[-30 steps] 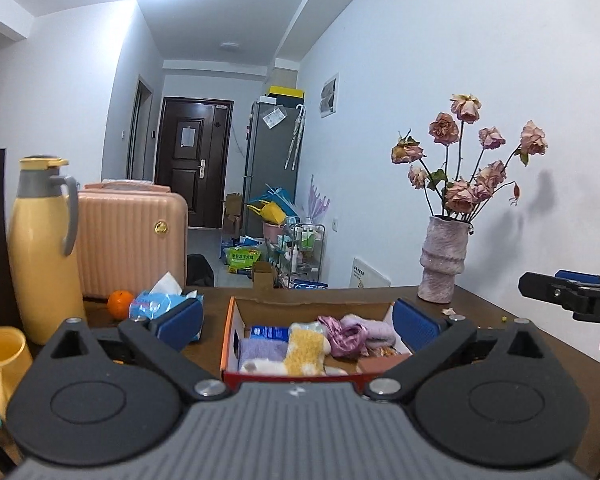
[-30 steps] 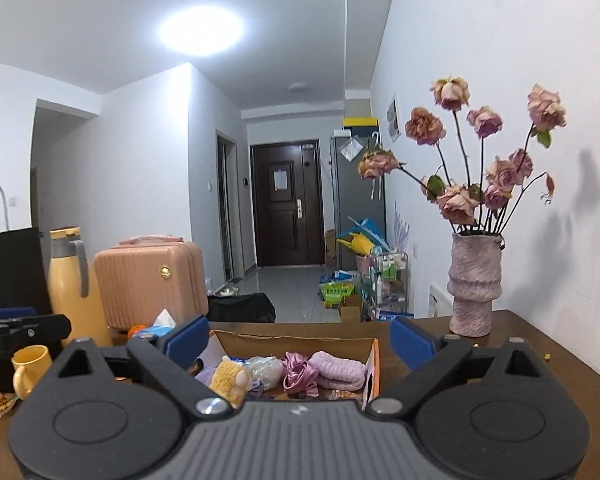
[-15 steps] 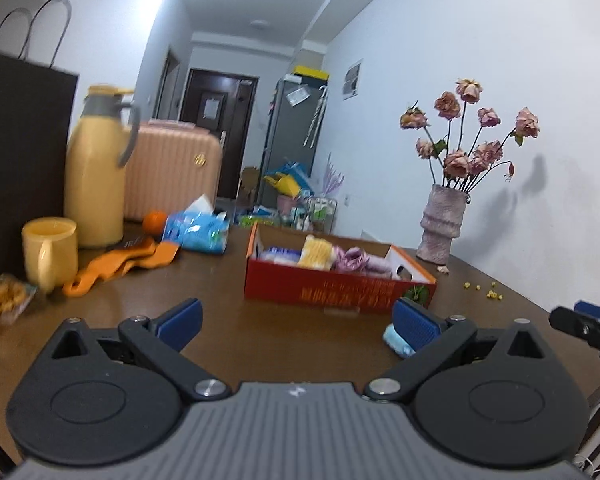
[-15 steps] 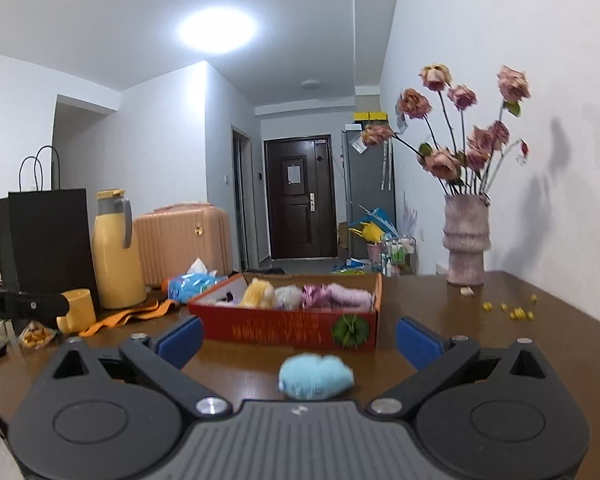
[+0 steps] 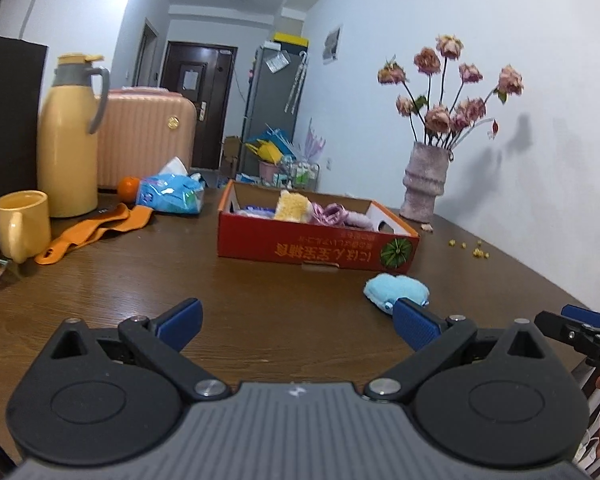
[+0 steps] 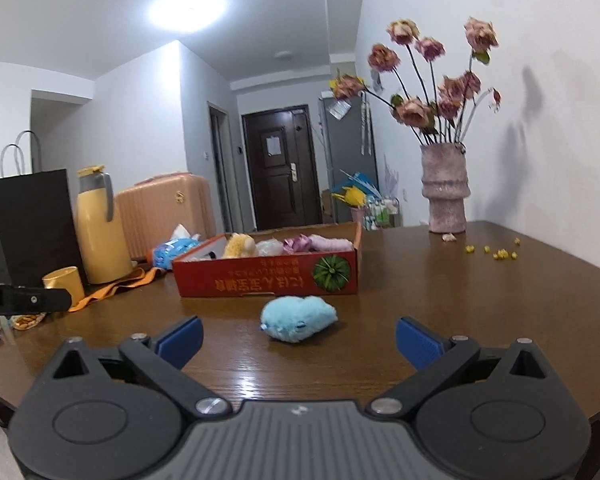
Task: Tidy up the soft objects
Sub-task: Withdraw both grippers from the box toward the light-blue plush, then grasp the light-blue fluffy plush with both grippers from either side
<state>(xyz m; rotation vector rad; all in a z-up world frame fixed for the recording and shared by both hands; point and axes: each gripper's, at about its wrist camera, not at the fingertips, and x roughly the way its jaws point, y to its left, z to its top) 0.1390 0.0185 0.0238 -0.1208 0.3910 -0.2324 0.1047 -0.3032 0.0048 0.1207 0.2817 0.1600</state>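
Observation:
A light blue plush toy lies on the brown table in front of a red cardboard box; it also shows in the left wrist view. The box holds several soft things, among them a yellow plush and pink cloth. My right gripper is open and empty, just short of the blue plush. My left gripper is open and empty, to the left of the plush. The right gripper's tip shows at the left view's right edge.
A vase of dried roses stands at the back right, with yellow crumbs near it. At the left are a yellow thermos, yellow mug, orange cloth, blue tissue pack, an orange and a black bag.
Both grippers have pulled back from over the box and dropped low toward the table's near edge. The blue plush on the table has come into view.

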